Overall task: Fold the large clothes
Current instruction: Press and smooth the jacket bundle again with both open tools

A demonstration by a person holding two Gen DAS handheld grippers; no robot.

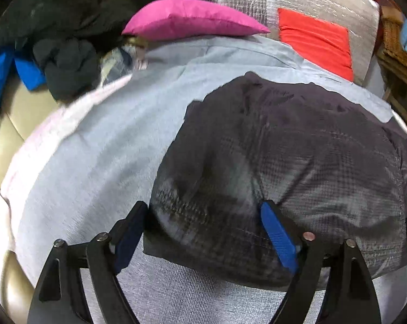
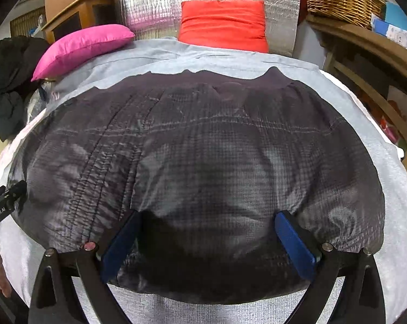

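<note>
On the grey-sheeted bed (image 2: 365,86), the dark quilted garment (image 2: 203,148) lies flat with its long axis crosswise, its near hem bulging between both wide-spread, empty pairs of tongs, left (image 1: 207,235) and right (image 2: 207,240), about equally near.

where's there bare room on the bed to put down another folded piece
Bare grey sheet lies left of the dark jacket, and a narrow strip between it and the pink pillow and red pillow. The far-left clothes pile is crowded.
</note>
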